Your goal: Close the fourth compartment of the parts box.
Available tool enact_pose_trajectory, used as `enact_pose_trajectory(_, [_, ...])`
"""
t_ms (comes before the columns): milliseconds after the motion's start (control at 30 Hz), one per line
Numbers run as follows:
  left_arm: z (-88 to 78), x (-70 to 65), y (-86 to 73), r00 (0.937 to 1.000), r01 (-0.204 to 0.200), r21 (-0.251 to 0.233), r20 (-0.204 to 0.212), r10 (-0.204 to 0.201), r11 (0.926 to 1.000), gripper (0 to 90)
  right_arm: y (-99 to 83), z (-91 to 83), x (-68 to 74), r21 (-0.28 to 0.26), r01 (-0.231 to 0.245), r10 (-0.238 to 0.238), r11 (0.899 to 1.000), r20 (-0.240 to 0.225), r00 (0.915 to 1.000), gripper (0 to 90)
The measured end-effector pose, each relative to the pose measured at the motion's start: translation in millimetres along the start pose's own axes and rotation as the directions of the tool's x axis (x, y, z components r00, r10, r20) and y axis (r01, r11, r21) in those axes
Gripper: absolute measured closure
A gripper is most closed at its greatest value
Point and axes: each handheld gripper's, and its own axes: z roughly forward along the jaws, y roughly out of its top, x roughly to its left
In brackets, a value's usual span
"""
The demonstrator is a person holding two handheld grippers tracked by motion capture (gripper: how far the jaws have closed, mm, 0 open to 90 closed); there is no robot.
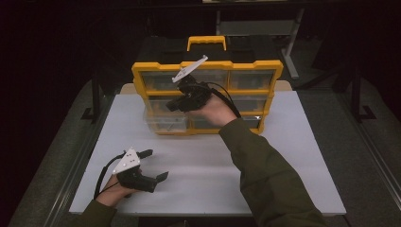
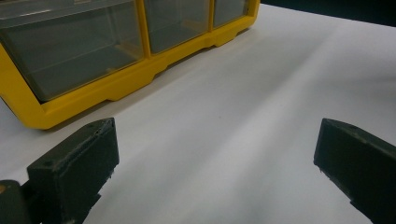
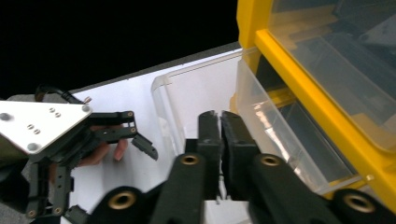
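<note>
A yellow organizer [image 1: 138, 80] with clear drawers and a handle stands upright at the back of the white table [image 1: 288, 161]. Its bottom-left clear drawer [image 1: 161, 124] is pulled out toward the table's left. My right gripper [image 1: 171, 106] hangs just above that drawer, in front of the middle row, with its jaws shut; in the right gripper view the right gripper [image 3: 219, 117] shows its pads together over the open drawer [image 3: 187, 95], and I see nothing between them. My left gripper [image 1: 156, 164] rests low near the table's front left, open and empty; the left gripper [image 2: 215, 154] points toward the organizer [image 2: 126, 86].
Metal frame rails run along both sides of the table, and a dark floor and stand legs lie behind the organizer. The person's right sleeve [image 1: 265, 175] crosses the table's middle. White tabletop stretches to the right of the organizer.
</note>
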Motion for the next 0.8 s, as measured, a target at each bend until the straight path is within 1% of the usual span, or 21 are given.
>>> enact_pose_trajectory(67, [-0.1, -0.1, 0.1, 1.0, 0.001, -0.001, -0.001, -0.001, 1.0, 0.0, -0.8, -1.3, 2.1, 0.001, -0.007, 0.007, 1.0, -0.008, 0.9999, 88.9])
enact_pose_trajectory(167, [-0.2, -0.3, 0.2, 1.0, -0.003, 0.001, -0.001, 0.003, 1.0, 0.0, -2.9, -1.6, 4.9, 0.0, 0.008, -0.008, 1.0, -0.016, 0.9998, 88.9])
enact_pose_trajectory(233, [0.1, -0.3, 0.2, 1.0, -0.001, 0.001, 0.0, 0.001, 1.0, 0.0, -4.9, -2.4, 9.0, 0.009, -0.004, 0.004, 1.0, -0.023, 0.9997, 89.0])
enact_pose_trajectory(300, [0.3, -0.5, 0.1, 1.0, -0.003, -0.001, 0.0, 0.003, 1.0, 0.0, -6.6, -1.8, 10.6, 0.004, 0.005, -0.005, 1.0, -0.026, 0.9997, 89.0])
enact_pose_trajectory(333, [0.2, -0.4, 0.1, 1.0, -0.005, 0.001, 0.0, 0.005, 1.0, 0.0, -7.4, -1.6, 12.0, 0.004, 0.002, -0.002, 1.0, -0.03, 0.9996, 89.0])
enact_pose_trajectory(467, [0.4, -0.5, 0.4, 1.0, -0.007, 0.0, 0.0, 0.007, 1.0, 0.0, -9.6, -1.1, 15.2, 0.002, 0.007, -0.007, 1.0, -0.034, 0.9994, 89.0])
enact_pose_trajectory(533, [0.5, -0.8, 0.4, 1.0, -0.007, -0.002, 0.0, 0.007, 1.0, 0.0, -10.0, -0.8, 17.1, 0.004, 0.001, -0.001, 1.0, -0.035, 0.9994, 89.0])
enact_pose_trajectory(567, [0.4, -0.9, 0.4, 1.0, -0.006, -0.003, -0.001, 0.006, 1.0, 0.0, -10.4, -0.7, 17.1, 0.003, 0.008, -0.008, 1.0, -0.034, 0.9994, 89.0])
enact_pose_trajectory(667, [0.4, -1.1, 0.4, 1.0, -0.005, -0.004, 0.0, 0.005, 1.0, 0.0, -11.5, -0.6, 19.4, 0.003, 0.007, -0.007, 1.0, -0.038, 0.9993, 89.0])
enact_pose_trajectory(700, [0.5, -1.1, 0.3, 1.0, -0.007, -0.004, 0.0, 0.007, 1.0, 0.0, -12.2, 0.1, 19.7, 0.0, 0.014, -0.014, 1.0, -0.041, 0.999, 89.0])
enact_pose_trajectory(733, [0.4, -1.2, 0.4, 1.0, -0.007, -0.003, 0.0, 0.007, 1.0, 0.0, -12.8, 0.5, 20.8, 0.005, 0.008, -0.008, 1.0, -0.042, 0.9991, 89.0])
enact_pose_trajectory(800, [0.5, -1.2, 0.4, 1.0, -0.006, -0.004, 0.0, 0.006, 1.0, 0.0, -14.5, 2.1, 21.8, 0.01, 0.012, -0.011, 1.0, -0.044, 0.999, 89.0])
